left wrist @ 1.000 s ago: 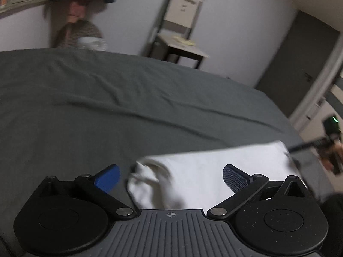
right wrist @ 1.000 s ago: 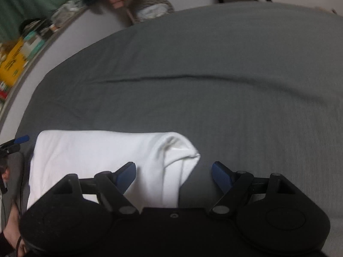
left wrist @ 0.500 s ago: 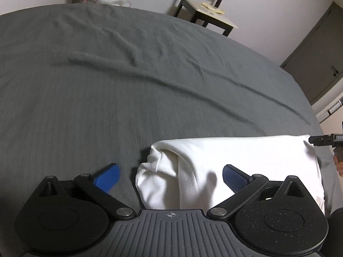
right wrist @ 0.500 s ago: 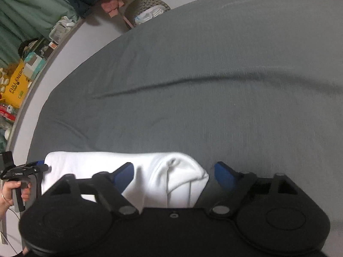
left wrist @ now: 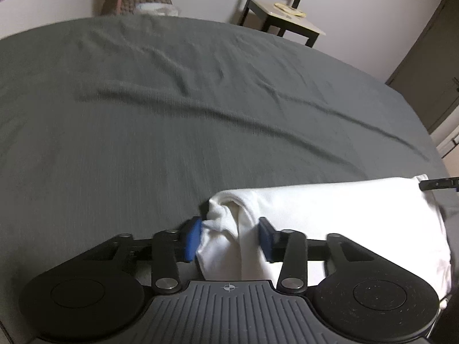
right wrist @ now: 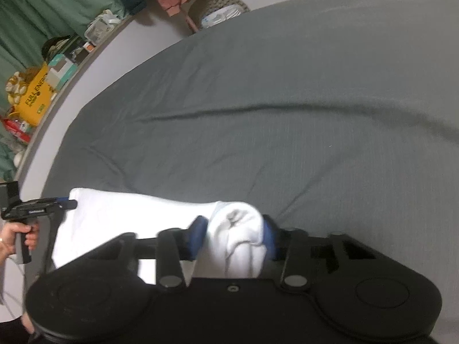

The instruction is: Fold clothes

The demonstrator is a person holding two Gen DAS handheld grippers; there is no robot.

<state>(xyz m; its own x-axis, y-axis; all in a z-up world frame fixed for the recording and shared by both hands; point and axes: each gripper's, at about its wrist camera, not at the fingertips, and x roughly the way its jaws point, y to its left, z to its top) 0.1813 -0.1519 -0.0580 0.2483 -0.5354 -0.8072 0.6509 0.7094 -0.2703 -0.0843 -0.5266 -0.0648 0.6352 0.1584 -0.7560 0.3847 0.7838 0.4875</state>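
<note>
A white garment (left wrist: 330, 209), folded into a long band, lies on the grey bedsheet (left wrist: 172, 114) near its front edge. My left gripper (left wrist: 229, 236) is shut on the bunched left end of the white garment, blue pads pressed into the cloth. My right gripper (right wrist: 233, 236) is shut on the rolled right end of the white garment (right wrist: 137, 215). In the right wrist view the other gripper (right wrist: 37, 205) shows at the far left, held by a hand (right wrist: 17, 233). A dark gripper tip (left wrist: 439, 183) shows at the right edge of the left wrist view.
A dark-framed chair with a pale seat (left wrist: 287, 14) stands beyond the bed. A woven basket (left wrist: 137, 0) sits by the wall. A cluttered shelf with a yellow box (right wrist: 34, 94) runs along the left. A dark door (left wrist: 430, 66) is at the right.
Both grippers went from open to shut, each pinching one end of the white garment. Both views also moved closer to the cloth.
</note>
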